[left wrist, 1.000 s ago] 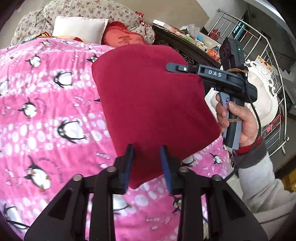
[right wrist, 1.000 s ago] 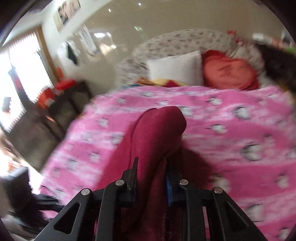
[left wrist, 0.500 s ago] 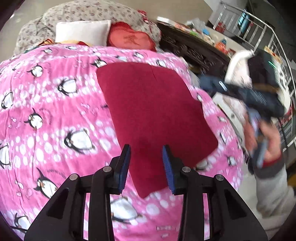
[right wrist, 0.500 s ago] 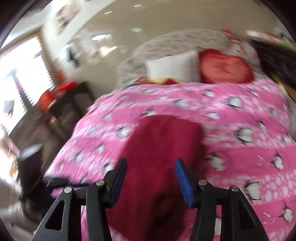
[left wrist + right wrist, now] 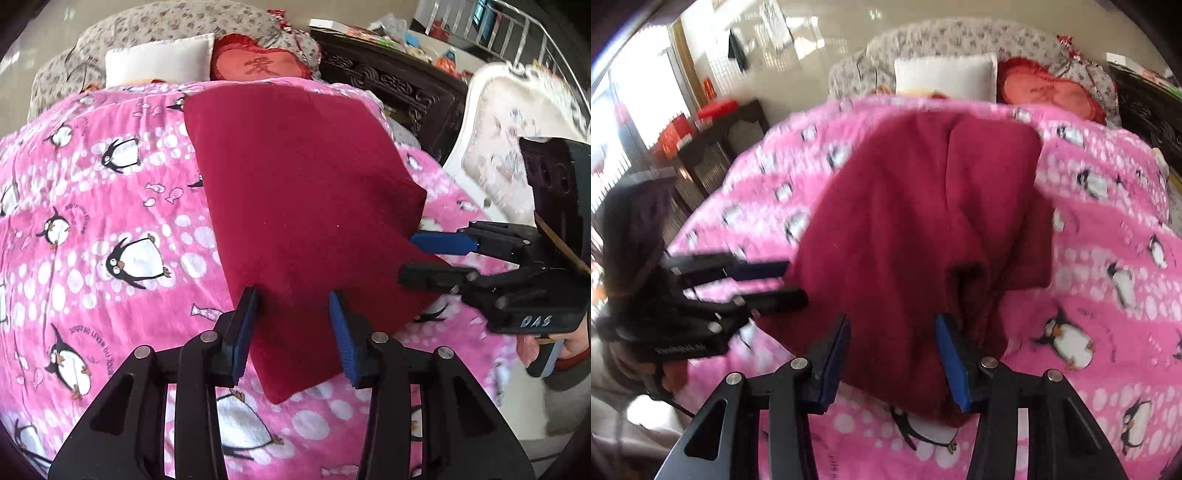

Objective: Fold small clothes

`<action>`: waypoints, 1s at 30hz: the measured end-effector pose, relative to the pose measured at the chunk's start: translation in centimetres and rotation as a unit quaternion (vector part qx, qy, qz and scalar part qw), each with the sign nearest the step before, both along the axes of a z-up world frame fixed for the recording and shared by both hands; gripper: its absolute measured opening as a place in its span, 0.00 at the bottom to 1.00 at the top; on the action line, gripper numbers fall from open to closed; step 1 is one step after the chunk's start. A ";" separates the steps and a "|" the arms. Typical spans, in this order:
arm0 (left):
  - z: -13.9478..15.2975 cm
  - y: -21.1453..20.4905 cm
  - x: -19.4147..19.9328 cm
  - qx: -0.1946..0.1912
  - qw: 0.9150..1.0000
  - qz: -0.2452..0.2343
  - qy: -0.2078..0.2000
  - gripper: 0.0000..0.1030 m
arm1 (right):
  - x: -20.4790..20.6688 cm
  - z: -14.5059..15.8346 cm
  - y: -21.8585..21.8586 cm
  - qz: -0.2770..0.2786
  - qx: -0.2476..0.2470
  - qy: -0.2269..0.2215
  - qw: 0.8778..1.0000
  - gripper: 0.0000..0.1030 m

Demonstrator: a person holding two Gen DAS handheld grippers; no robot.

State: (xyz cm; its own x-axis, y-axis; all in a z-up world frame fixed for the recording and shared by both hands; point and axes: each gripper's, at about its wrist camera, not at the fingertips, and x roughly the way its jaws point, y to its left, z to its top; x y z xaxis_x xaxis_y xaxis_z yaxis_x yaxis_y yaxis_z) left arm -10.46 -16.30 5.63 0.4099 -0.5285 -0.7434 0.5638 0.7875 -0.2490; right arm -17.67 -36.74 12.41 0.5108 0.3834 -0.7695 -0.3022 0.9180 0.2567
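One dark red folded garment (image 5: 303, 206), one pink penguin blanket (image 5: 110, 229), two claws: left claw (image 5: 293, 332), right claw (image 5: 892, 360); one white pillow (image 5: 159, 61), one red heart cushion (image 5: 258, 64).

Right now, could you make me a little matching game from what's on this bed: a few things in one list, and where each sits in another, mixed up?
Things:
1. dark red garment
2. white pillow
3. red heart cushion
4. right hand-held gripper

Places:
A. at the garment's right edge, open
B. at the head of the bed, left of the heart cushion
C. flat on the pink penguin blanket
D. at the head of the bed, right of the white pillow

Pairs: 1-C, 2-B, 3-D, 4-A
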 end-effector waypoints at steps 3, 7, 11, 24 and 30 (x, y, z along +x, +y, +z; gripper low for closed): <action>1.6 0.3 0.7 -0.009 1.000 0.014 -0.020 0.38 | 0.4 3.1 -0.4 -0.025 0.013 -0.055 0.998 0.45; 3.0 -0.3 2.5 -0.009 0.999 0.039 -0.037 0.38 | 2.6 4.5 0.3 -0.060 -0.030 -0.088 0.994 0.46; 2.7 -1.6 4.5 0.011 0.996 0.062 -0.057 0.38 | 5.5 3.3 0.1 -0.082 -0.057 -0.089 0.991 0.44; 0.3 -2.9 7.6 0.020 0.996 0.074 -0.045 0.56 | 8.7 -0.5 -3.5 -0.105 -0.042 -0.041 0.993 0.41; 0.5 -2.6 7.6 0.017 0.996 0.078 -0.041 0.56 | 4.7 2.3 -3.5 -0.099 -0.007 -0.052 0.994 0.41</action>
